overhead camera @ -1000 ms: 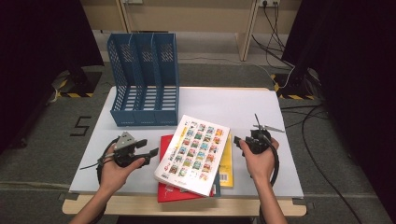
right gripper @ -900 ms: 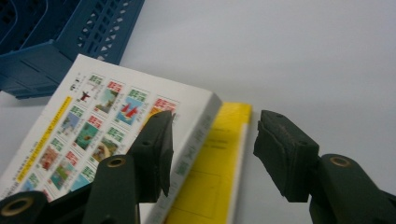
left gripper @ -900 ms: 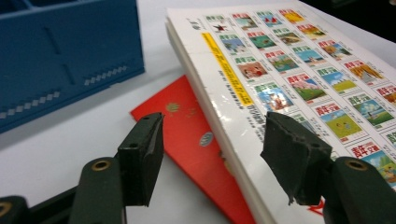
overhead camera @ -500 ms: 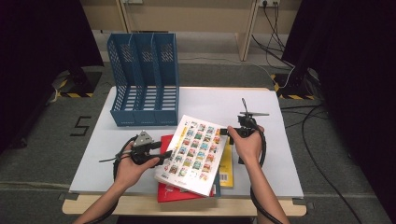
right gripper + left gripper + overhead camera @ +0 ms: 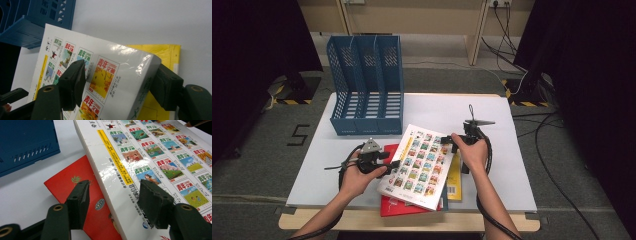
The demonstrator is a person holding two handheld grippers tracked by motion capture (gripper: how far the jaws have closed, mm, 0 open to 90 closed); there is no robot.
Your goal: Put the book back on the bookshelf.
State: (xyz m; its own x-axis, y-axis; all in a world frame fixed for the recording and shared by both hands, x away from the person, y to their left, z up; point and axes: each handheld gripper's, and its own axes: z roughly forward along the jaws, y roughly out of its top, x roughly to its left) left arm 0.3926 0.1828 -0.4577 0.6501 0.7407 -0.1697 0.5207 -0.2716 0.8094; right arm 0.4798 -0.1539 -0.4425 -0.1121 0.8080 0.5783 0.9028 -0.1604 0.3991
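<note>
We see the white table [image 5: 512, 165] across the middle of the high view, with the blue three-slot file rack [image 5: 367, 85] standing at its upper left. At lower centre lies a stack of books: a red book [image 5: 399, 205] at the bottom left, a yellow book [image 5: 455, 175] showing at the right, and on top the thick white book [image 5: 419, 165] with its grid of small coloured cover pictures.

That white book is what we judge both hands to be after. Its long axis runs from upper left to lower right in the high view, and the two grippers flank it across its width, both about equally near.

The left gripper [image 5: 112, 205] comes in from the left, hand low at the table. Its jaws have just been closing, yet the pads stand clear: one over the red book, the other above the white cover, with the book's edge between them.

The right gripper [image 5: 117, 85] reaches in from the right edge, forearm rising from the bottom of the frame. Its jaws straddle the book's spine corner; we cannot tell whether the pads press.
</note>
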